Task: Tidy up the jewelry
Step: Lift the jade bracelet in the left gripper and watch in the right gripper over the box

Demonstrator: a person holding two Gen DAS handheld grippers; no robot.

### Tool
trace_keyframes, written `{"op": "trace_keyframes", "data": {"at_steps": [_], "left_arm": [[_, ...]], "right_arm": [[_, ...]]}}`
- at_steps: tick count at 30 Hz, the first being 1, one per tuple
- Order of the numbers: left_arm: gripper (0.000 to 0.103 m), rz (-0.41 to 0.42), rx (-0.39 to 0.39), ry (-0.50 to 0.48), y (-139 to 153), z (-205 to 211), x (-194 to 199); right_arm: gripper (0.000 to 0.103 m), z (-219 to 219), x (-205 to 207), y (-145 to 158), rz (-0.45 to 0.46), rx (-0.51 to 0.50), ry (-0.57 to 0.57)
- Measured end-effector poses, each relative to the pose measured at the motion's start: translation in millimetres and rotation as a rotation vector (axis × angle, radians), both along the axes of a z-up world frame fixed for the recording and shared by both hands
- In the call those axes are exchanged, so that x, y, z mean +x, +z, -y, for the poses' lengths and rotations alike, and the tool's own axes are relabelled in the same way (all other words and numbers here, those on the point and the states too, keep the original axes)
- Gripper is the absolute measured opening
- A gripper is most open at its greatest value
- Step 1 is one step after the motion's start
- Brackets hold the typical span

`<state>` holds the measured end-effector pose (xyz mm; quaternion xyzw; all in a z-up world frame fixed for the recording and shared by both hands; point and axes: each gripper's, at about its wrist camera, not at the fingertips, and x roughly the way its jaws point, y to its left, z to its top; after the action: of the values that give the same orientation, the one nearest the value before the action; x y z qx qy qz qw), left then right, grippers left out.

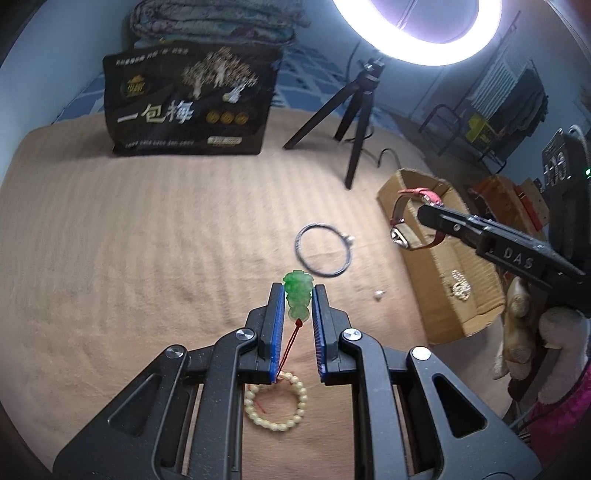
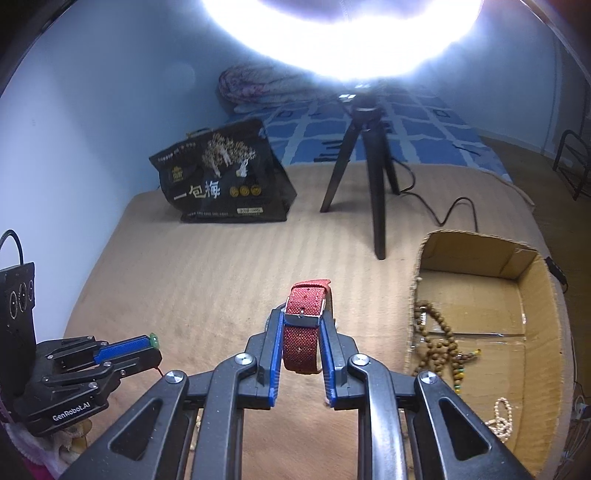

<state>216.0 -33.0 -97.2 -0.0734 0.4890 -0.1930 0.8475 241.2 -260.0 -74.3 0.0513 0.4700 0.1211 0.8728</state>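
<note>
The box (image 2: 480, 258) held brown beads (image 2: 437, 338) and a pale chain (image 2: 500, 419). The right gripper (image 2: 301, 332) clamped a red watch (image 2: 303, 325), strap pointing forward; the left gripper (image 1: 298, 295) pinched a green pendant (image 1: 297, 295) lengthwise above the blanket (image 1: 147, 240).

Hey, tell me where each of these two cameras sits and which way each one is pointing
Left wrist: on the left gripper, facing along its fingers over the tan blanket; it grips a green jade pendant; right gripper shows at right.
Right wrist: on the right gripper, facing the same way; it grips a red watch strap; left gripper shows at lower left.
Shared: black snack bag, tripod, ring light, cardboard box.
</note>
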Motion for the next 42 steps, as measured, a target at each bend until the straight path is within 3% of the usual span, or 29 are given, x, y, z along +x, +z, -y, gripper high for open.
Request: {"op": "trace_keyframes", "data": {"at_steps": [23,42], "left_arm": [[0.013,0.126,-0.072,-0.094,77.0,48.4,-20.9],[0.013,0.181,-0.119,-0.217,114.3,136.0,-22.2]], "right_arm": [[0.017,47.3,-23.1,31.5,0.067,-0.001,-0.059],[0.017,121.7,-38.5,46.6,0.088,-0.001,-0.170]]}}
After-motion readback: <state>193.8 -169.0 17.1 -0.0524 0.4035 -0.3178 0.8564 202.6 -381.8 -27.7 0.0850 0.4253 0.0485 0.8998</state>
